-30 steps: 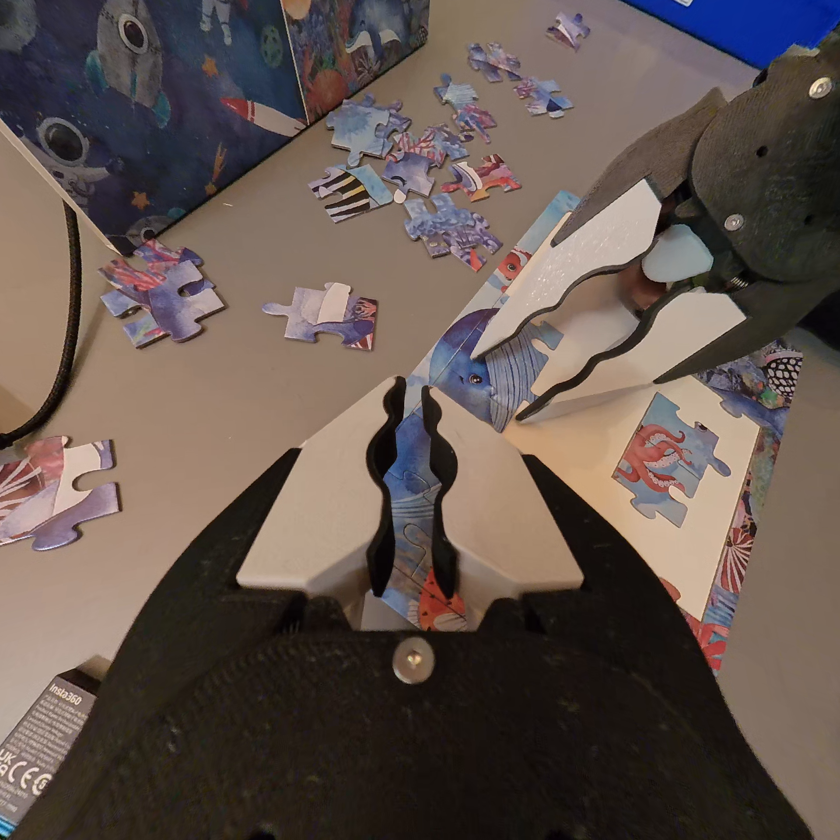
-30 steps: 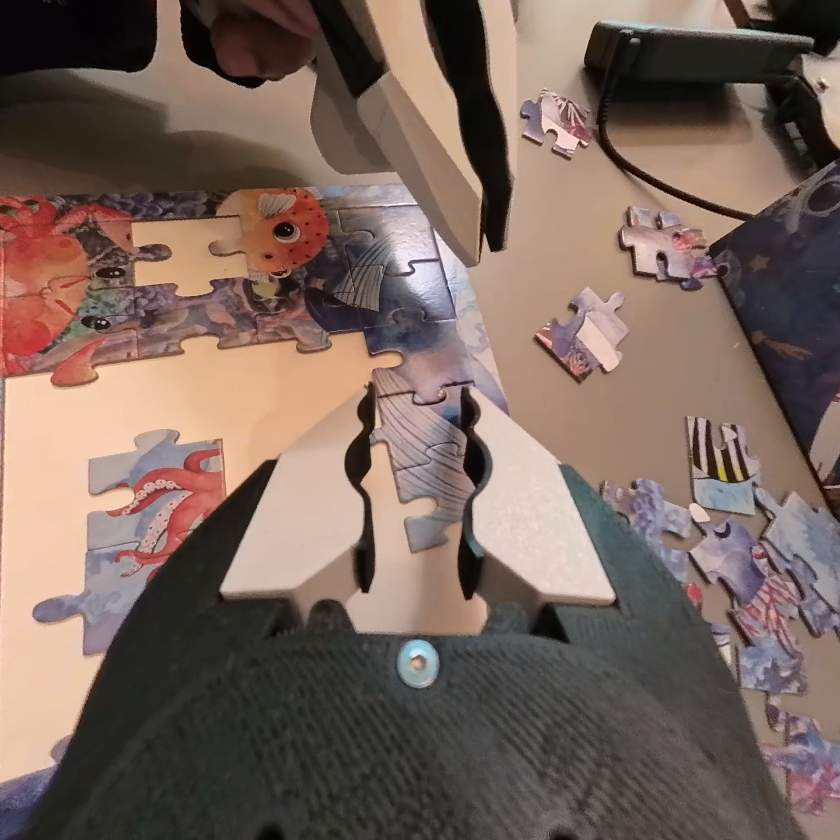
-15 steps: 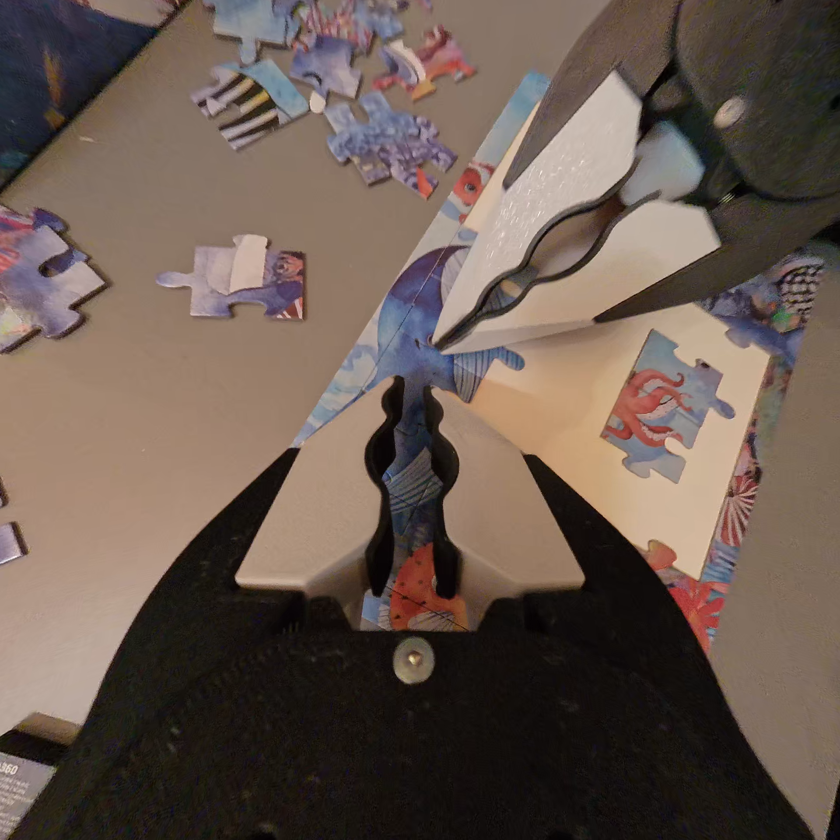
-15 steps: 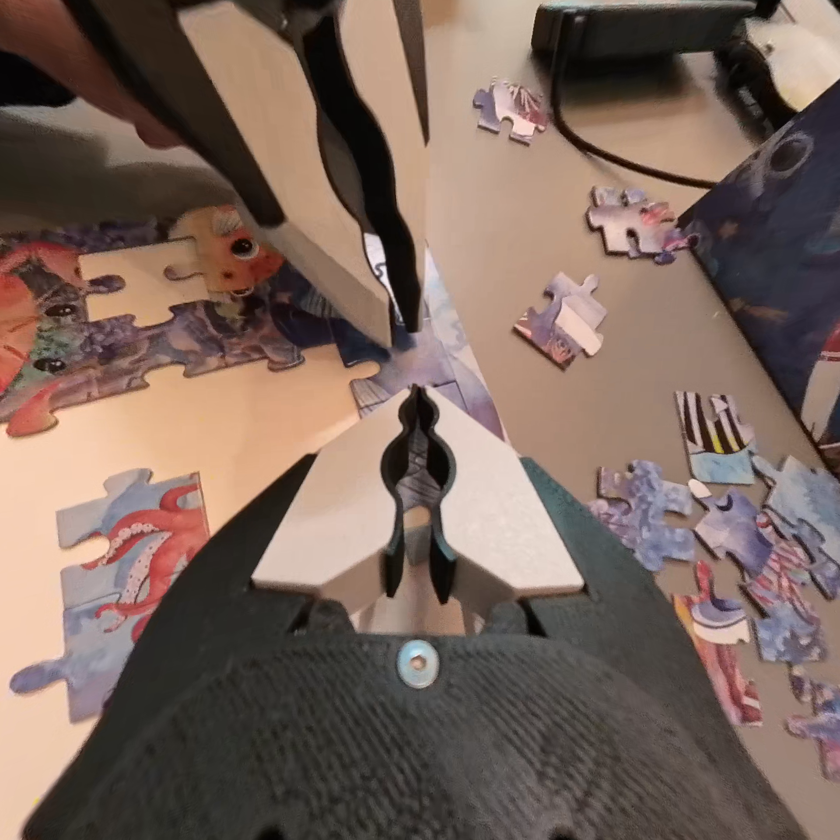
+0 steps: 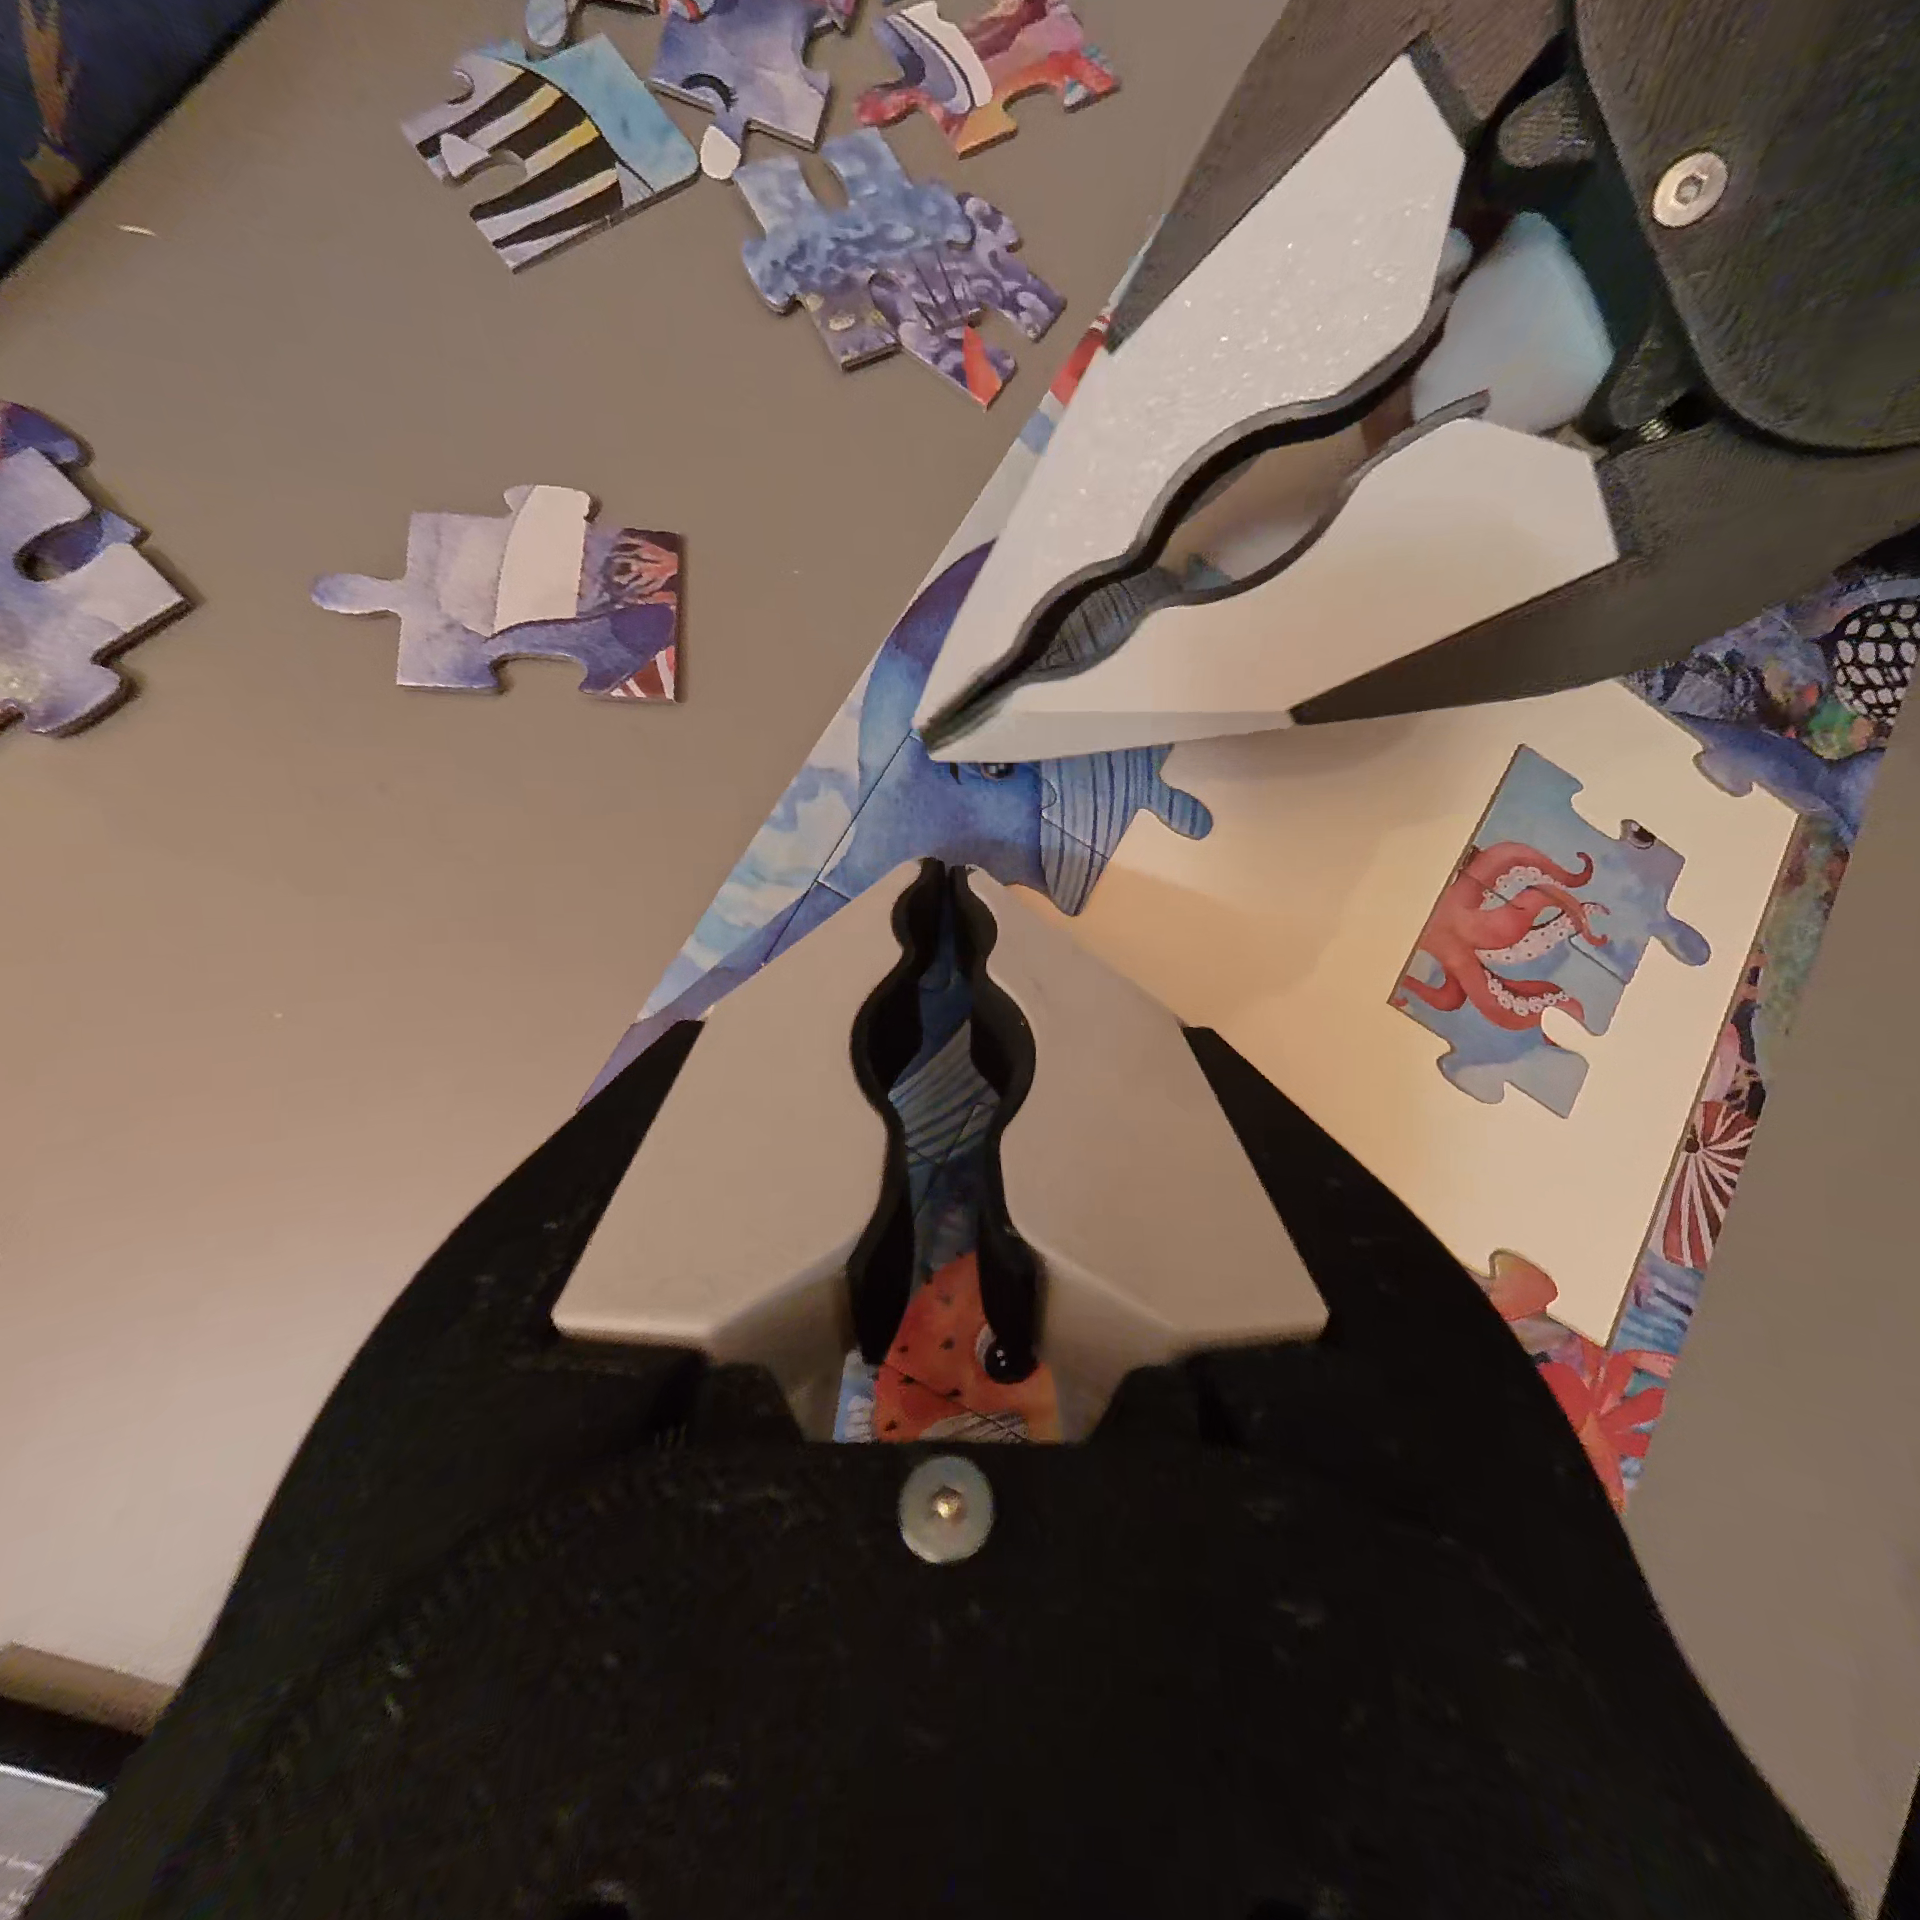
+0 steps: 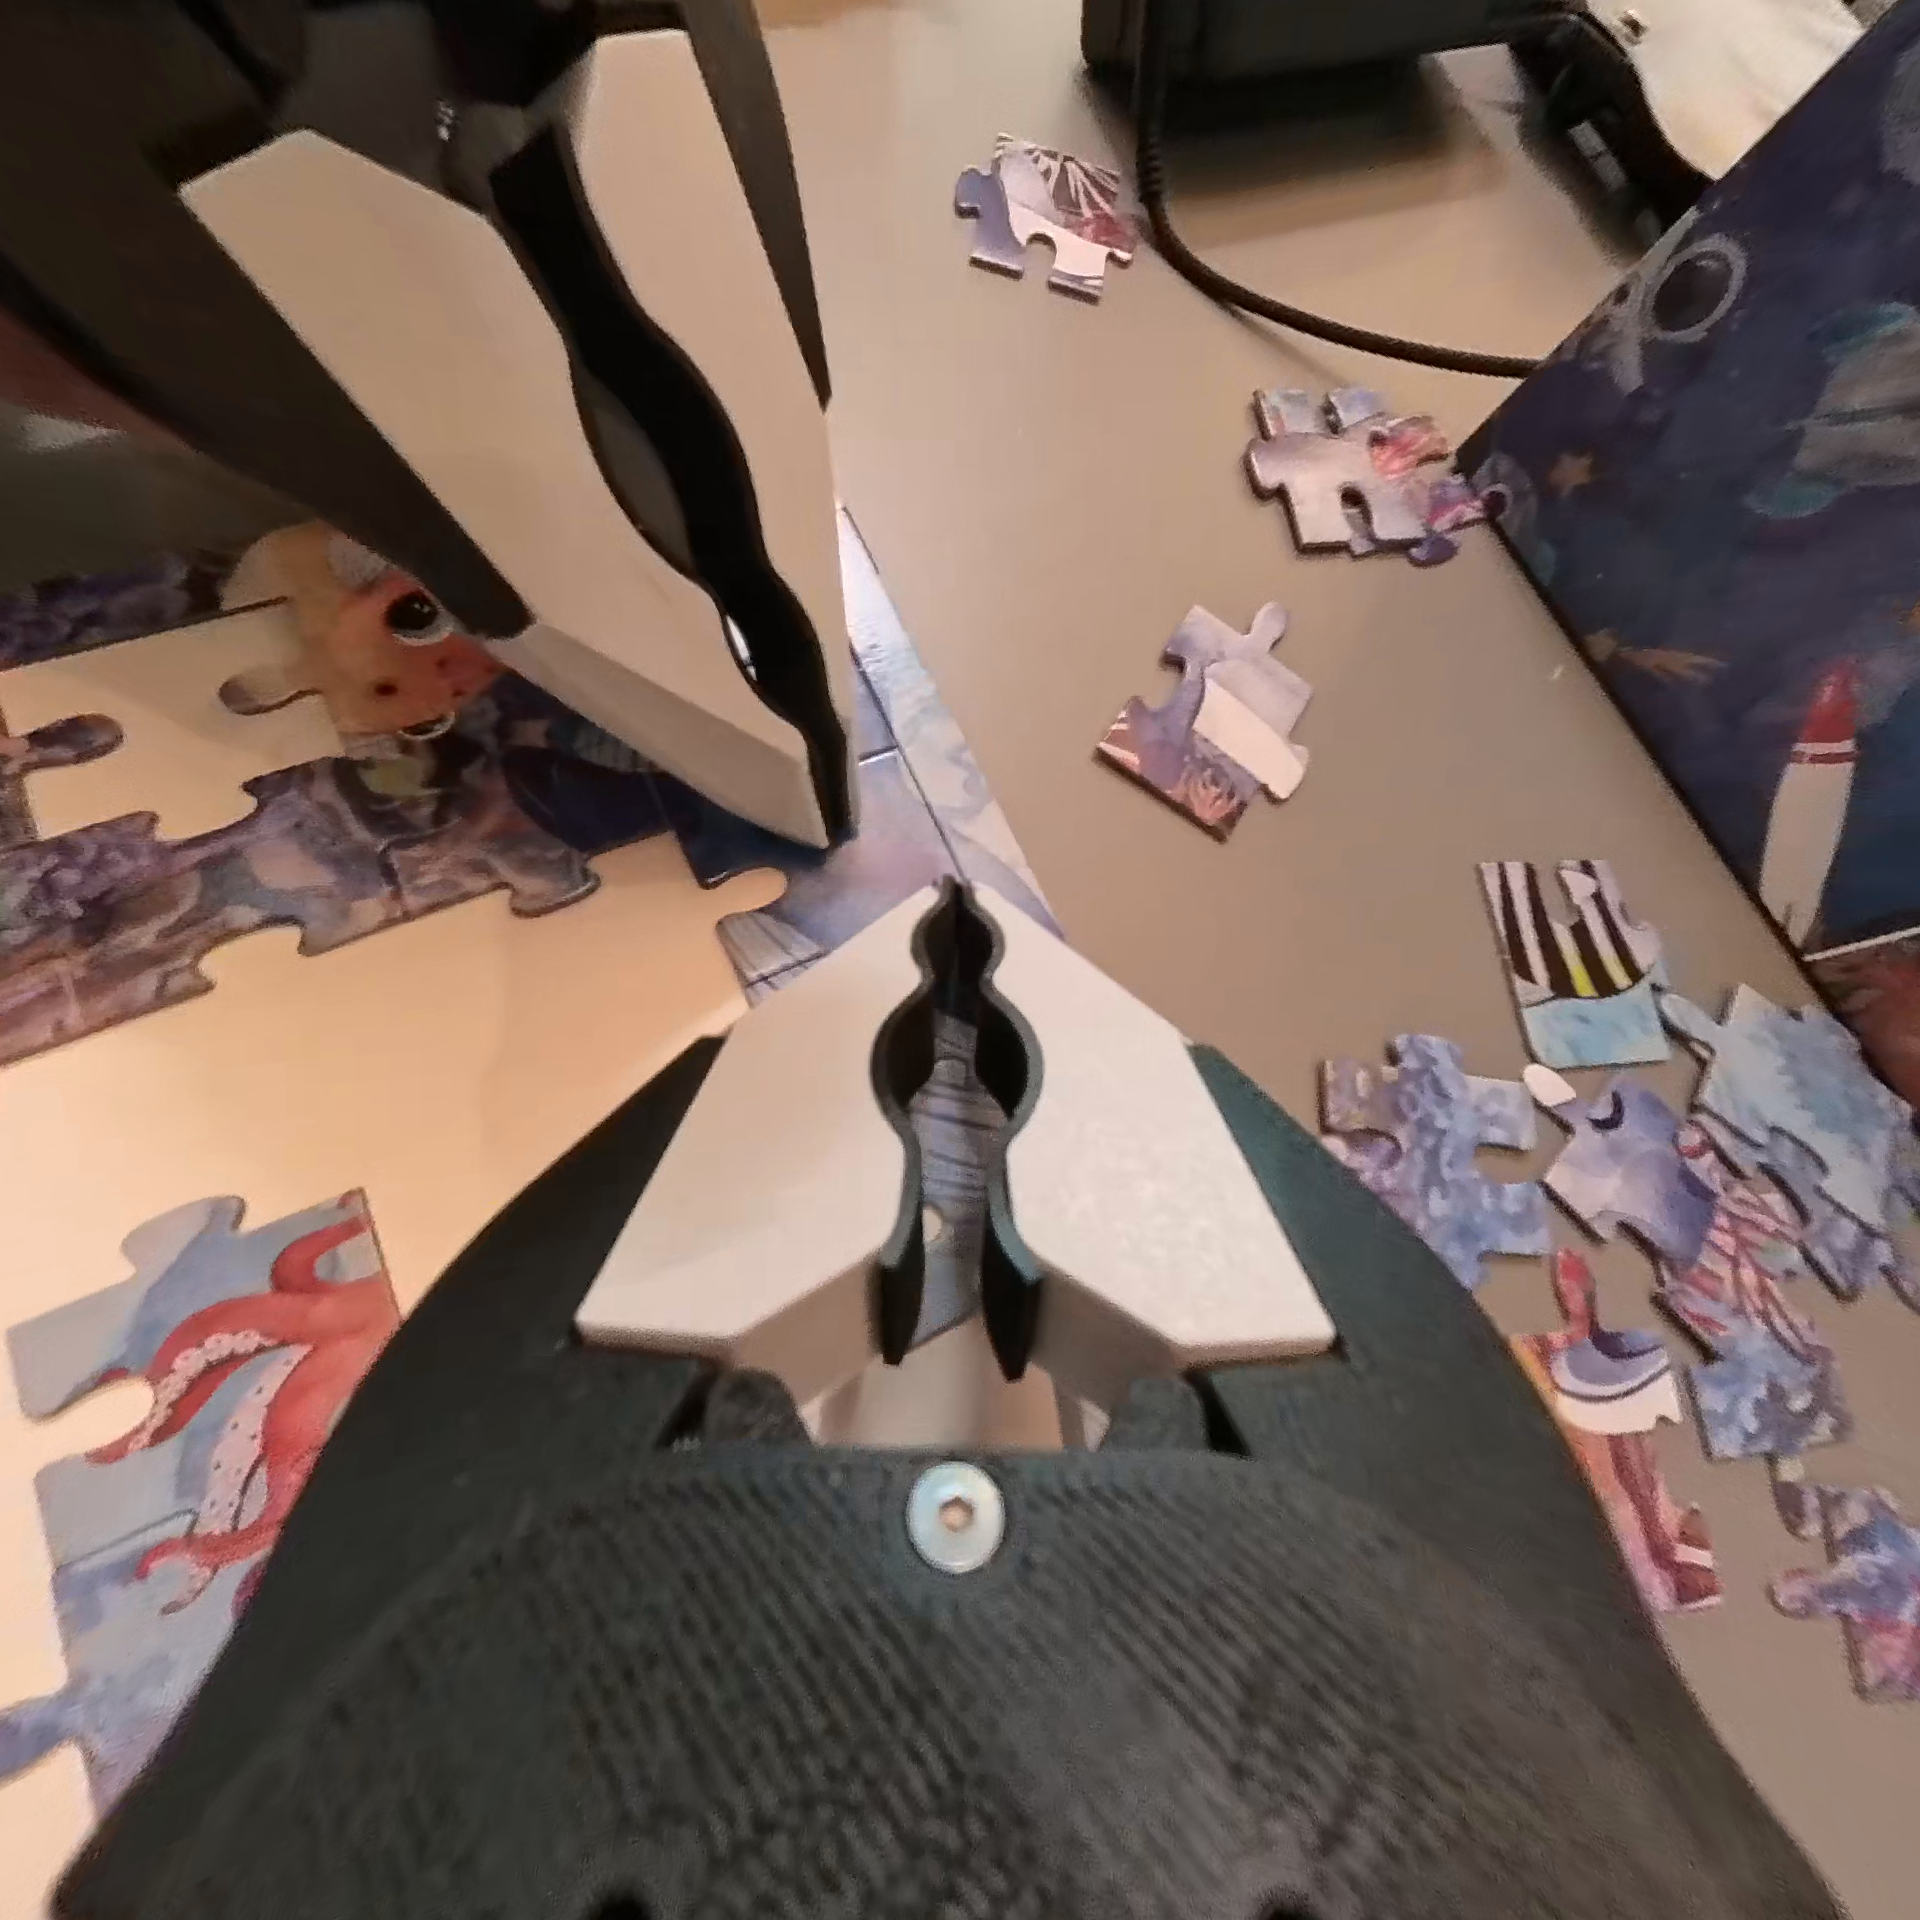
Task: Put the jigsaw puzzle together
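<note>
Presently: 2 grippers over the whale [image 5: 966, 800] corner of the puzzle [image 5: 1714, 1039]. Left gripper [image 5: 951, 883] narrowed to tips, empty; right gripper [image 6: 951, 894] likewise pinched, empty. Both tips press beside 1 whale seam. Loose pieces [image 6: 1205, 727] lie on the table, nearer the right gripper.

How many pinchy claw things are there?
2. The left gripper reaches up from the bottom of its own view, tips over the puzzle's whale picture. The right gripper comes in from the upper right, its tip close by. None seems hidden.
</note>
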